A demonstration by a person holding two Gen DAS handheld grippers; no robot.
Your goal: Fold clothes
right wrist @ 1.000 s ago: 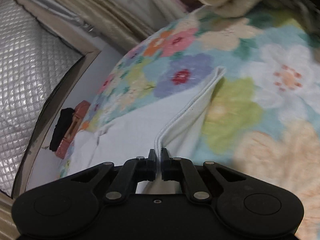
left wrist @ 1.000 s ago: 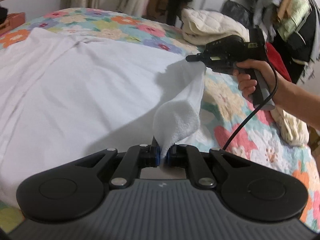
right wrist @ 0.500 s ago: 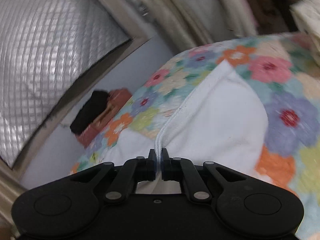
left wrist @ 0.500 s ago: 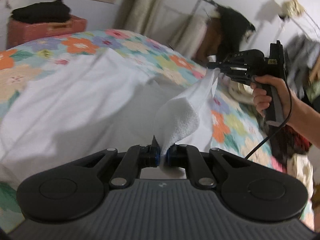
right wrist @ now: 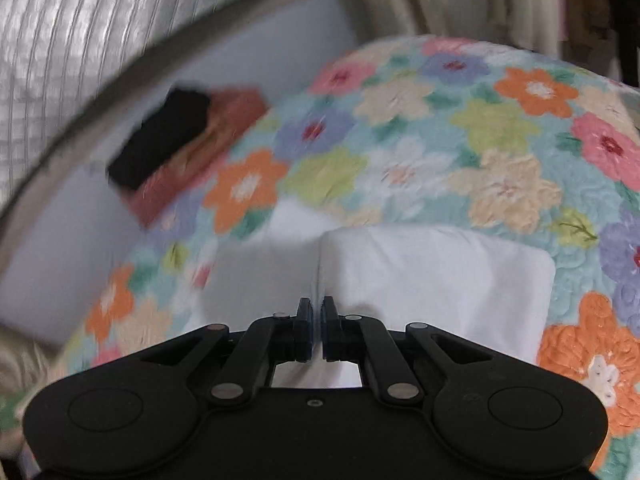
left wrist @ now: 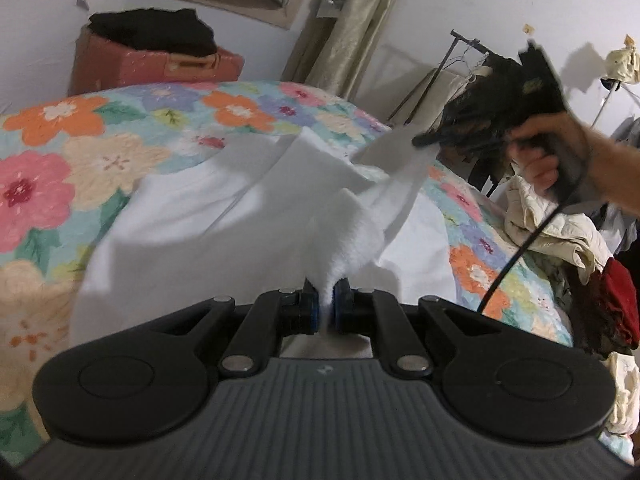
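Between the left fingers: a bunched edge of the white garment (left wrist: 224,216), pinched tight; the left gripper (left wrist: 326,310) is closed on it with only cloth in the gap
Ahead of the left gripper: the garment spreads over the floral quilt (left wrist: 60,152), a raised fold running up and to the right
Up and right of the left gripper: the right gripper (left wrist: 424,142), held in the person's hand (left wrist: 548,160), lifts another part of the garment off the quilt; a black cable (left wrist: 516,256) hangs from its handle
Right gripper (right wrist: 316,322): fingers nearly together, a thin seam of the white garment (right wrist: 432,280) clamped between them
Ahead of the right gripper: folded white cloth lying on the floral quilt (right wrist: 500,152)
Far left of the right gripper: a reddish box (right wrist: 208,152) with a dark item on top, blurred
Right of the left gripper: a heap of cream and red laundry (left wrist: 560,240)
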